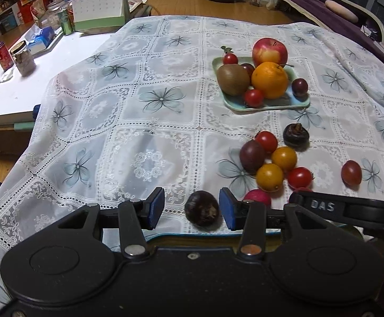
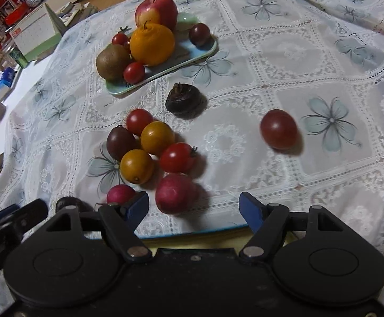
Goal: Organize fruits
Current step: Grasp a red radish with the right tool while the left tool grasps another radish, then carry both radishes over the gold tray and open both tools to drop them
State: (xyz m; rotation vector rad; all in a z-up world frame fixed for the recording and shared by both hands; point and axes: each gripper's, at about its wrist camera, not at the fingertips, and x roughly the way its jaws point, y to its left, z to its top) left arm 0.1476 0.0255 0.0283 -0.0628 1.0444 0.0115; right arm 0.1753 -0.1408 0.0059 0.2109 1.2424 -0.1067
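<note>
Low over tablecloth [image 1: 144, 121] | left gripper [image 1: 191, 207] fingers wide around dark fruit [image 1: 203, 211] | right gripper [image 2: 194, 208] fingers wide, empty

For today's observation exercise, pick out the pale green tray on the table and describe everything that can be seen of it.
The tray is a shallow rectangle with rounded corners and a low raised rim, pale green-blue, smooth like plastic or glazed ware. It lies flat on the lace tablecloth, beyond the loose fruit. It holds an apple, an orange, a kiwi, small red tomatoes and a dark round fruit. Neither pair of tongs touches it.
</note>
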